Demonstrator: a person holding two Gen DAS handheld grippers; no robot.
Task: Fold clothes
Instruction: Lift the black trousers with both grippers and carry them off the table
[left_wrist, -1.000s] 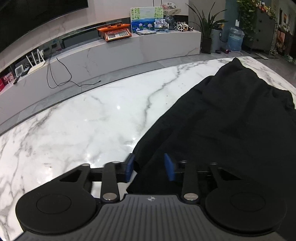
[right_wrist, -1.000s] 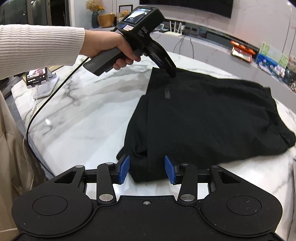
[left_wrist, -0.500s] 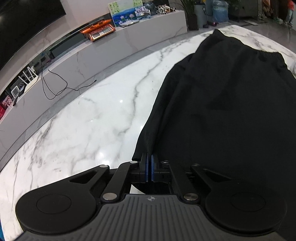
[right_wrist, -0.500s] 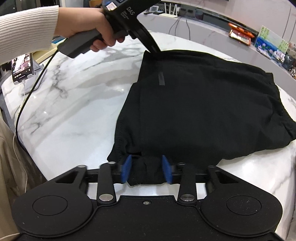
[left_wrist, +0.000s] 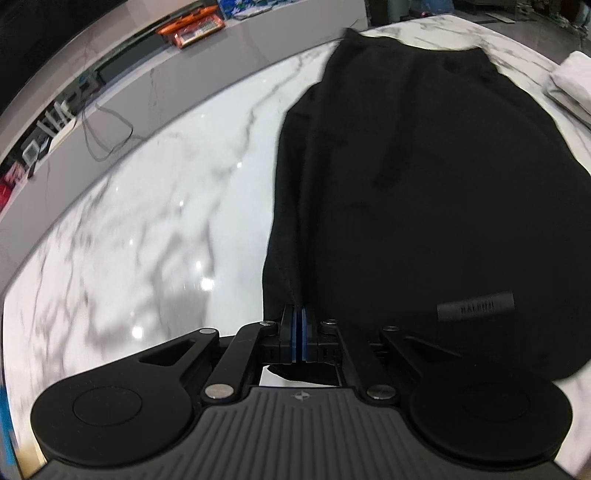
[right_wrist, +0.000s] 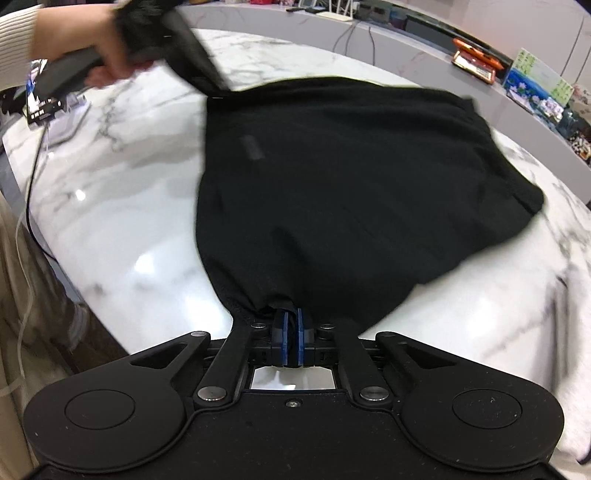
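A black garment (left_wrist: 436, 177) lies on the white marble table (left_wrist: 147, 229); it also fills the middle of the right wrist view (right_wrist: 351, 184). My left gripper (left_wrist: 298, 328) is shut on one near corner of the garment, blue pads pressed together on the hem. My right gripper (right_wrist: 290, 332) is shut on another corner, with cloth bunched between its pads. In the right wrist view the left gripper (right_wrist: 218, 90) shows at the garment's far corner, held by a hand in a white sleeve. The cloth is stretched between the two grippers and lifted at those corners.
A folded white cloth (left_wrist: 572, 85) lies at the table's right edge. A phone on a stand (right_wrist: 48, 107) with a cable sits at the table's left end. A marble counter (left_wrist: 184, 62) with an orange device runs behind the table.
Both grippers went from open to shut on the garment's corners; the right one closed last. Both have since lifted and pulled the edge taut, and the views are blurred with motion.
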